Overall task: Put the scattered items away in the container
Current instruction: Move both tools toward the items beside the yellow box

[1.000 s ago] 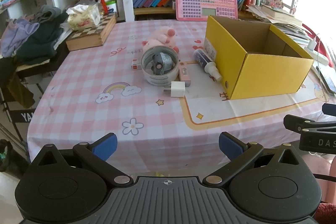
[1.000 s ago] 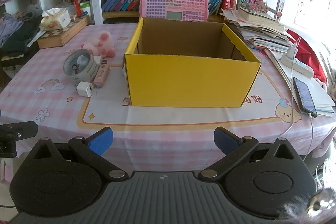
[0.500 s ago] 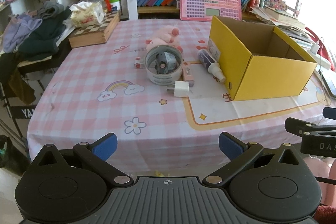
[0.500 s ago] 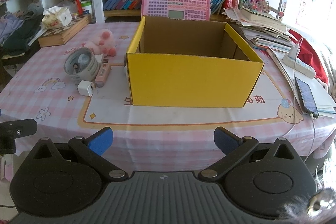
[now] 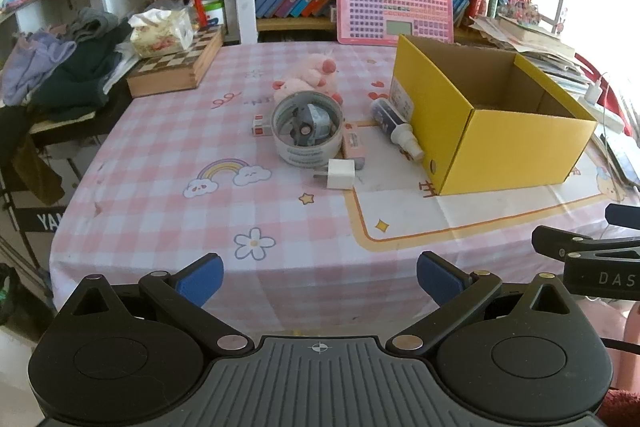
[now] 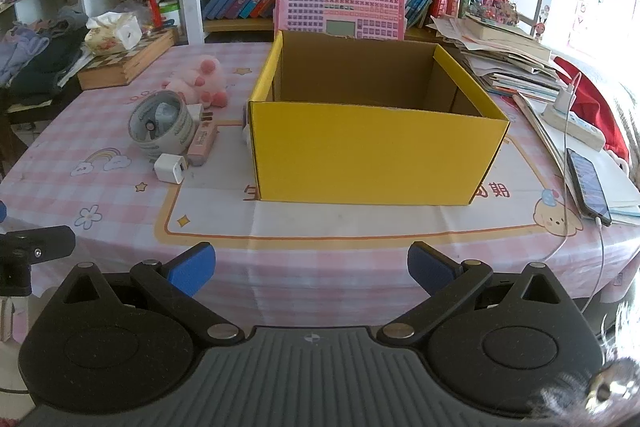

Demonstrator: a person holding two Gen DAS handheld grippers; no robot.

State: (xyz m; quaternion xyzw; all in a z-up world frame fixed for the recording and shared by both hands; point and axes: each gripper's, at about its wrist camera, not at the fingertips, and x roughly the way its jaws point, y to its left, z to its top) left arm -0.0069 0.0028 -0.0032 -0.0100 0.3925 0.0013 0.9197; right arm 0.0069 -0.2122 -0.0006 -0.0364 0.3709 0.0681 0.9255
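Cluttered bookshelves back a table (image 5: 168,211) with a pink checked cloth. Compared with a second ago, both wrist views sit slightly closer to the table, the left more so; nothing on the cloth has shifted.

Left gripper (image 5: 319,277) and right gripper (image 6: 311,263): both released, jaws spread wide, holding nothing, hovering off the near table edge.

Yellow box (image 5: 516,143) stands open and looks empty. Scattered items all lie left of it, untouched:
- tape roll (image 5: 307,133), on its side-flat, something grey inside the core
- white charger (image 5: 340,174) just in front of the roll
- pink eraser-like stick (image 5: 354,146) between roll and box
- small bottle (image 5: 394,125) lying against the box wall
- pink plush toy (image 5: 310,77) behind the roll
- small red-and-white box (image 5: 261,125) beside the roll, partly hidden

Judgement: approach only, task barely started. Left gripper faces the pile, so it likely reaches first; the charger is nearest and clear to pinch.
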